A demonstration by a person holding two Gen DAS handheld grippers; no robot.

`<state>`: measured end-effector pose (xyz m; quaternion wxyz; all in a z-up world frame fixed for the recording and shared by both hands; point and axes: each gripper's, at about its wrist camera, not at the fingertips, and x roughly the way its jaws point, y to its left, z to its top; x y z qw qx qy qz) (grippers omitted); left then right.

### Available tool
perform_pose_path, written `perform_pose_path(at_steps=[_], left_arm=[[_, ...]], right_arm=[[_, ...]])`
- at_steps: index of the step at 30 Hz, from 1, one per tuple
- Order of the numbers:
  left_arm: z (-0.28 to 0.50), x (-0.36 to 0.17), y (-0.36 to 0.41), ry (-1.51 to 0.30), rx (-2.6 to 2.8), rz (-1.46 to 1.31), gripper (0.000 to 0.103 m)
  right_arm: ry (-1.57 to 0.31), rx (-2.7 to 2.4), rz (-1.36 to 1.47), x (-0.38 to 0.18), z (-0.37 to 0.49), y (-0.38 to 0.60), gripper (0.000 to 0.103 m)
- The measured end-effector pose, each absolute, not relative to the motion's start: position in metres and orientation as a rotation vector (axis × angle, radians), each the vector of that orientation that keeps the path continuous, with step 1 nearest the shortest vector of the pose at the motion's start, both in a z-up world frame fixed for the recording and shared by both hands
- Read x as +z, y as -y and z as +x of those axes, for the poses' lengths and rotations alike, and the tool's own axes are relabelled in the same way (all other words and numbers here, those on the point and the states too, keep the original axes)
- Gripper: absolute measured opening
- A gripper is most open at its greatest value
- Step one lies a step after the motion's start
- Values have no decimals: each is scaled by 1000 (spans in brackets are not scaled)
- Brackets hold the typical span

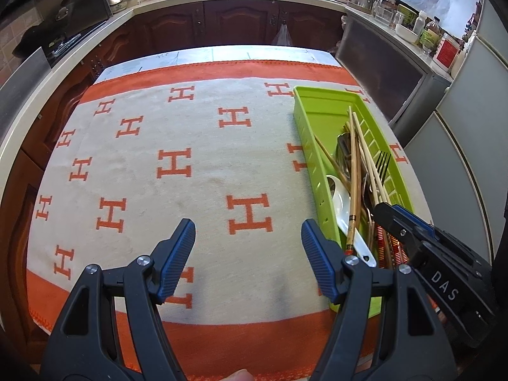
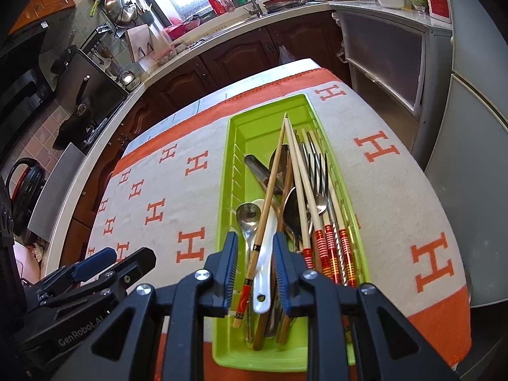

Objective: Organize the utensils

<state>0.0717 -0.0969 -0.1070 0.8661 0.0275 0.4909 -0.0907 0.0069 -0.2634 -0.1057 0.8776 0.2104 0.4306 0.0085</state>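
Observation:
A lime-green tray (image 2: 229, 171) lies lengthwise on the orange-and-white cloth (image 2: 397, 197). It holds several utensils: a white ceramic spoon (image 2: 263, 254), a metal spoon (image 2: 248, 214), forks (image 2: 319, 174), and chopsticks with red-banded ends (image 2: 330, 250). My right gripper (image 2: 255, 238) hovers over the tray's near end, its jaws a little apart. The white spoon's handle and one chopstick show between them, lying in the tray, and the pads do not press on them. My left gripper (image 1: 247, 225) stands wide open over bare cloth, left of the tray (image 1: 304, 120), holding nothing.
The cloth (image 1: 203, 209) covers a table whose far edge faces dark wood cabinets (image 1: 241, 22) and a cluttered counter. A grey appliance (image 2: 470, 158) stands close on the right. Each gripper shows in the other's view: the right gripper (image 1: 390, 211), the left gripper (image 2: 120, 258).

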Motion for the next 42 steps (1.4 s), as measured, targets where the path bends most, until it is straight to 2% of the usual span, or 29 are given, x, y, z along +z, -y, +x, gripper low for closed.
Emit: perform_pose_path(at_steps=[15, 20, 27, 42], left_arm=[[46, -71, 37, -973, -136, 24, 67], [33, -50, 13, -929, -102, 18, 67], [13, -22, -8, -876, -70, 26, 69], [-15, 2, -24, -803, -47, 32, 73]], right_arm=[[-868, 98, 404, -62, -13, 215, 23], [-827, 133, 393, -38, -22, 196, 32], [-798, 188, 354, -17, -32, 167, 32], [-775, 202, 318, -6, -38, 144, 35]])
